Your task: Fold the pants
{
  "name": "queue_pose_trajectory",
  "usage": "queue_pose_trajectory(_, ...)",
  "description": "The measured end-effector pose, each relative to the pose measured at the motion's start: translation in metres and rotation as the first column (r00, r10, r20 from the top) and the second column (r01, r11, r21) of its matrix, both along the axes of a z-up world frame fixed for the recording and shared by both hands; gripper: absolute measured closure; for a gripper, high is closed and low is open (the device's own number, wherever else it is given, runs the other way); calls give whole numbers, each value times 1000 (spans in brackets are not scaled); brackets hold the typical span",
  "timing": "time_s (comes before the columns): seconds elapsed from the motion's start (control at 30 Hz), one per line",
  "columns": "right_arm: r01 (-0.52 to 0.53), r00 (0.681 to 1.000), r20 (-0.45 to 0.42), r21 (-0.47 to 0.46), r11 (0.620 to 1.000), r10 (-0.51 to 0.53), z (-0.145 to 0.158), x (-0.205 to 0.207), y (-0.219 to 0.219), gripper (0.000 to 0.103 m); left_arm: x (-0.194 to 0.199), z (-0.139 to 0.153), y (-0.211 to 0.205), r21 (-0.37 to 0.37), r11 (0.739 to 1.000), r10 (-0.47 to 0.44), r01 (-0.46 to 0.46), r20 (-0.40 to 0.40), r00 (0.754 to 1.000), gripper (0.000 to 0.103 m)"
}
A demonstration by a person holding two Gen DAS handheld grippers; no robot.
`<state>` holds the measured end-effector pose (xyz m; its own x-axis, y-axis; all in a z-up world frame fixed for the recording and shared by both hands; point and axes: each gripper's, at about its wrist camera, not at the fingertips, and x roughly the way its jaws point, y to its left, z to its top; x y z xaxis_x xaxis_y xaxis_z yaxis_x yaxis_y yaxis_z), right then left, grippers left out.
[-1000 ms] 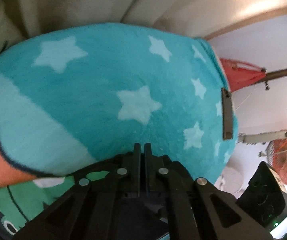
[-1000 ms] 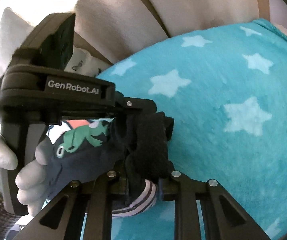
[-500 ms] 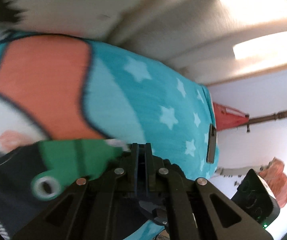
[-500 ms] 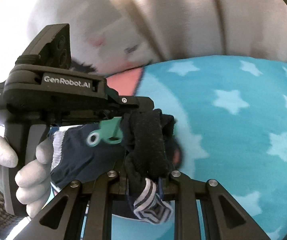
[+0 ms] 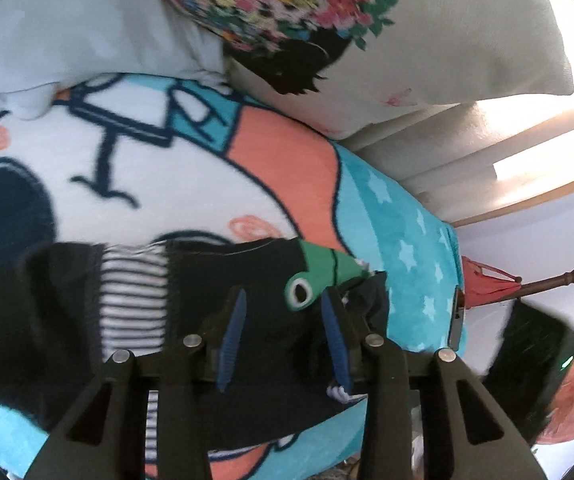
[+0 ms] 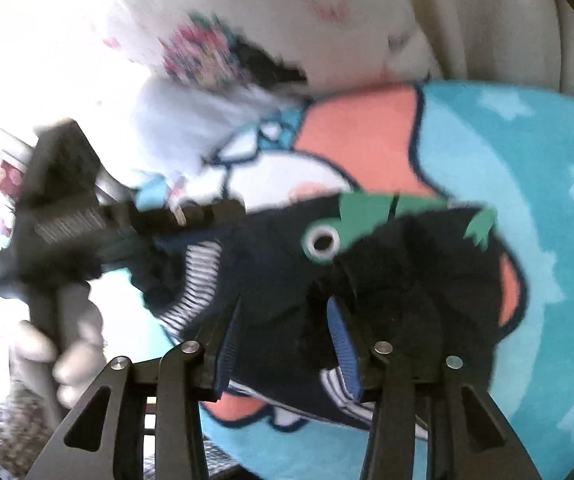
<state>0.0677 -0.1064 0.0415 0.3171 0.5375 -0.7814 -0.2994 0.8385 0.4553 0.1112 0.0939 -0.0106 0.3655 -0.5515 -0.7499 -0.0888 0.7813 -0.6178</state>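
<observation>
Pants (image 5: 263, 320): small, dark navy, green frog-like print with a white ringed eye, striped navy-and-white trim. Bunched and creased, not flat. Lying on a cartoon-printed turquoise star blanket (image 5: 403, 240).

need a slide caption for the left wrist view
Open left tool over dark navy pants with green frog print lying on a turquoise star-patterned blanket.

Daylight floods in from the side: the right wrist view is blown out to white along its left edge, and a bright strip glares at the upper right of the left wrist view. Motion blur smears the flowered pillow (image 6: 203, 56), the gloved hand (image 6: 59, 356) and the pants (image 5: 247, 320). Fisheye bending curves the blanket (image 5: 407, 240), and dark corners ring both pictures.
</observation>
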Motion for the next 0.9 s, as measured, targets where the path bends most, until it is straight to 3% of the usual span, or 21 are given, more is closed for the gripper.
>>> queue_pose_trajectory(0.07,55,998,31,-15,998,-55,17,1,-13,55,-4,2,5,19,1000,5,-5,7,1000,65)
queue_pose_trajectory(0.13,129,990,62,-87,988,-124,24,7,-22,57,-8,5,8,43,999,6,-7,17,1000,65)
queue_pose_trajectory(0.23,185,983,52,-193,964,-178,15,17,-22,77,-14,11,11,82,997,-2,-1,36,999,64)
queue_pose_trajectory(0.27,189,982,41,-201,961,-184,10,21,-21,78,-16,11,11,89,996,-6,2,42,999,64)
queue_pose_trajectory(0.43,103,991,-46,-313,944,-123,-41,36,13,77,-21,15,10,108,994,-22,16,58,998,63)
queue_pose_trajectory(0.5,100,993,-27,-330,939,-115,-41,39,20,76,-24,16,13,117,993,-21,13,61,998,62)
queue_pose_trajectory(0.6,119,992,-18,-240,963,-127,-19,36,9,76,-28,18,24,116,993,6,-14,66,998,59)
queue_pose_trajectory(0.73,203,979,63,-249,947,-193,11,23,-13,73,-32,21,43,119,991,57,-66,73,996,57)
queue_pose_trajectory(0.8,204,979,39,-243,948,-201,6,19,-15,67,-33,23,53,125,988,84,-94,81,993,57)
queue_pose_trajectory(0.9,171,978,-64,-284,943,-197,-27,21,-7,61,-35,27,73,128,981,138,-149,92,986,57)
